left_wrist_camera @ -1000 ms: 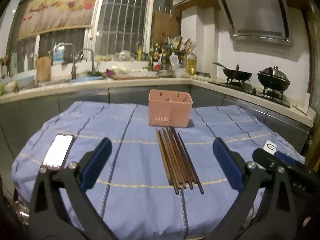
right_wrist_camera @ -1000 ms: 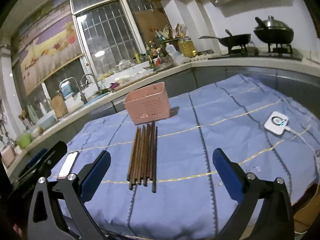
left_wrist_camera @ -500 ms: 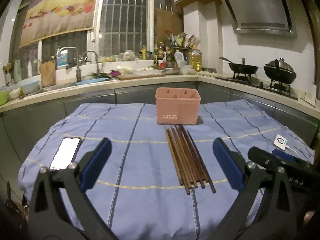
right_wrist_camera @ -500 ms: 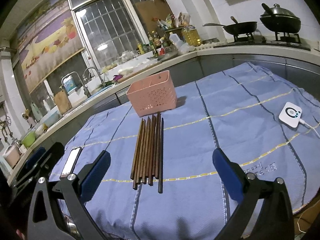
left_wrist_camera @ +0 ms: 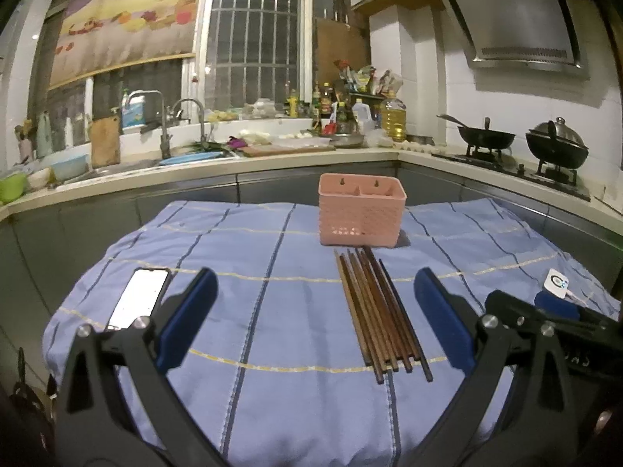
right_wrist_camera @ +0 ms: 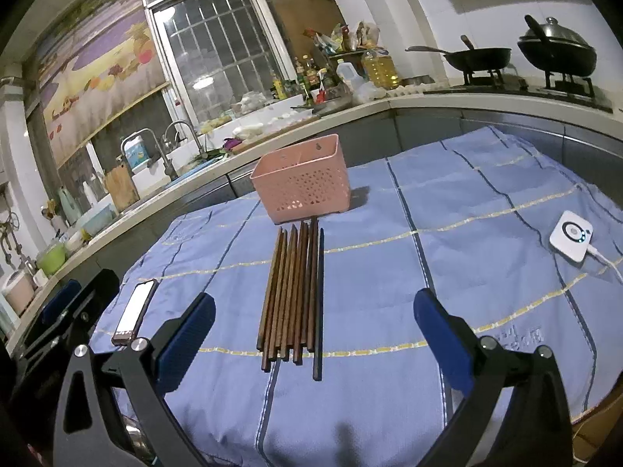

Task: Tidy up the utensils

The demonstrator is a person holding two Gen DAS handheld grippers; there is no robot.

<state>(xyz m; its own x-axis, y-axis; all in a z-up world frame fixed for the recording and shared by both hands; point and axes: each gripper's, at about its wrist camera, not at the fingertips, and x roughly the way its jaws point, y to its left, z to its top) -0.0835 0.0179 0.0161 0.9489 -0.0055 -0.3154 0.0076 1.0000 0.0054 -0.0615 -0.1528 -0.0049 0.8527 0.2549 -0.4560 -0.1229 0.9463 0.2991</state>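
Observation:
Several dark brown wooden chopsticks (left_wrist_camera: 379,311) (right_wrist_camera: 294,290) lie side by side on the blue checked tablecloth (left_wrist_camera: 253,272) (right_wrist_camera: 447,272), pointing at a pink perforated utensil basket (left_wrist_camera: 360,216) (right_wrist_camera: 301,183) with two compartments. My left gripper (left_wrist_camera: 313,321) hovers open near the table's front edge, left of the chopsticks' near ends, holding nothing. My right gripper (right_wrist_camera: 313,334) is also open and empty, with the chopsticks' near ends lying between and beyond its blue pads (right_wrist_camera: 440,330). The right gripper's body (left_wrist_camera: 553,330) shows at the right edge of the left wrist view.
A phone (left_wrist_camera: 140,297) (right_wrist_camera: 134,309) lies on the cloth at the left. A white round-cornered device (right_wrist_camera: 570,235) (left_wrist_camera: 557,282) with a cable rests at the right. Behind runs a counter with a sink (left_wrist_camera: 117,167), bottles and a stove with a pan (left_wrist_camera: 486,138).
Both grippers have risen and drawn back a little, so the table sits lower and more of the chopsticks and basket shows. Both stay open; nothing on the table moved.

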